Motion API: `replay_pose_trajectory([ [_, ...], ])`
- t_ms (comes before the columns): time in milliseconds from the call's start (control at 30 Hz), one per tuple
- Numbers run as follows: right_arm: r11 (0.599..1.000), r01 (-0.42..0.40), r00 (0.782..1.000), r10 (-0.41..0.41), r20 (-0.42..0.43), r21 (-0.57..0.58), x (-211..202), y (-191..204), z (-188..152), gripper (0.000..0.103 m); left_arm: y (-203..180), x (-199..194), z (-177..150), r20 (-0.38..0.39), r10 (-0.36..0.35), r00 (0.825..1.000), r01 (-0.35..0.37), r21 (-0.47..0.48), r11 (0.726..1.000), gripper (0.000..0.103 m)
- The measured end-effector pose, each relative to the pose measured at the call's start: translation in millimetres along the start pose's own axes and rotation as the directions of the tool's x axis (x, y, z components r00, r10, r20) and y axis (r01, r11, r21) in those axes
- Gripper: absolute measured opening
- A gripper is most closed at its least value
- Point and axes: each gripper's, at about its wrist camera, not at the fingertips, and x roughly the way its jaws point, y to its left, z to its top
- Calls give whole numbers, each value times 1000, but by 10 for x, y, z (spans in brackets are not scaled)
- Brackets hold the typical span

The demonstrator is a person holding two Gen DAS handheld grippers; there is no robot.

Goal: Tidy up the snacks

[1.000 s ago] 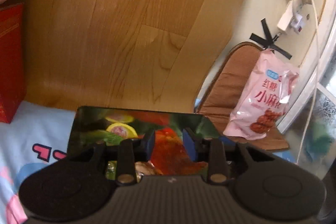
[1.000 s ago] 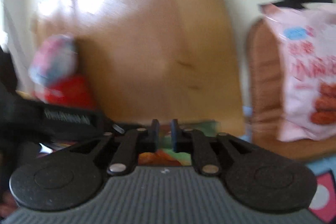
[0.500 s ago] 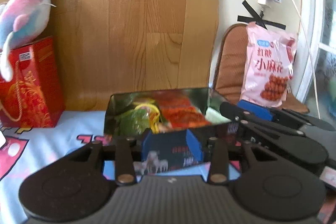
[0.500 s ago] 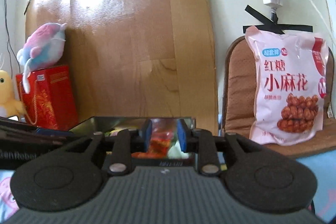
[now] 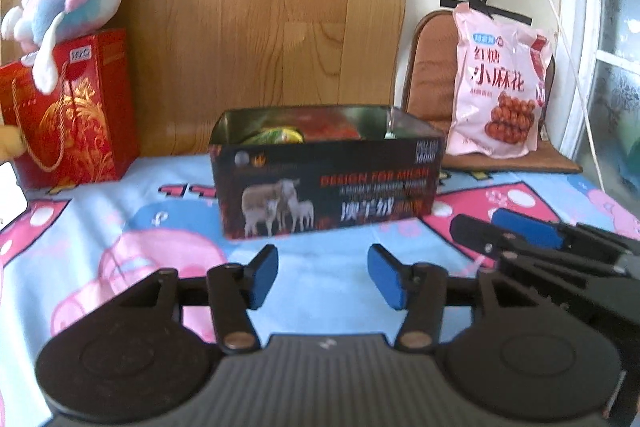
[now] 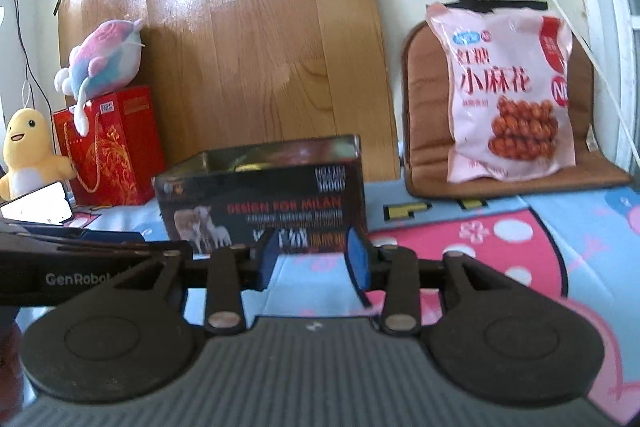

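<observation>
Currently my left hand-held gripper sits at lower centre of the left wrist view with its blue pads spread wide and nothing between them. Its fingertips are short of the black box, which stands at mid-frame on the cartoon-print sheet. That box is open at the top; snack packets in red, green and yellow lie inside it, partly hidden by its front wall. A picture of sheep and red lettering mark that wall.

My right hand-held gripper occupies lower centre of the right wrist view, pads likewise parted and holding nothing. It also appears at lower right of the left wrist view, beside the left one. The box is just beyond its fingertips, slightly left of centre; I cannot tell whether the pads touch it.

A pink snack bag leans upright against a brown cushion at right of frame, well apart from the box. At left, a red gift bag carries a pink-and-blue plush; a yellow plush sits at its side. A wood-grain panel stands behind the box.
</observation>
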Motion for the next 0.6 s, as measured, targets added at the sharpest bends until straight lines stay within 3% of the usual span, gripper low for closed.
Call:
replay_pose_trajectory([
  [100,1000,-8,1000,8,-9,-4,8,19,-24,43,33,38,-94,-8,15,1000,-15,-18,1000,52],
  [167,1000,-10,1000,10,-10,-1,15,16,-25,51,74,66,-143,-11,29,1000,-29,-41,999,52],
  [267,1000,-13,1000,13,-17,16,24,-18,-29,51,127,114,-178,-13,64,998,-65,-63,996,56],
  [367,1000,-19,1000,20,-23,23,32,-34,-34,52,174,112,-170,-1,75,997,-75,-87,993,62],
  [533,1000,-26,1000,27,-12,11,15,-12,-38,60,191,150,-166,-17,76,997,-77,-90,993,63],
  [600,1000,-29,1000,29,-12,5,16,0,-35,65,196,157,-167,-23,79,997,-80,-94,992,69],
])
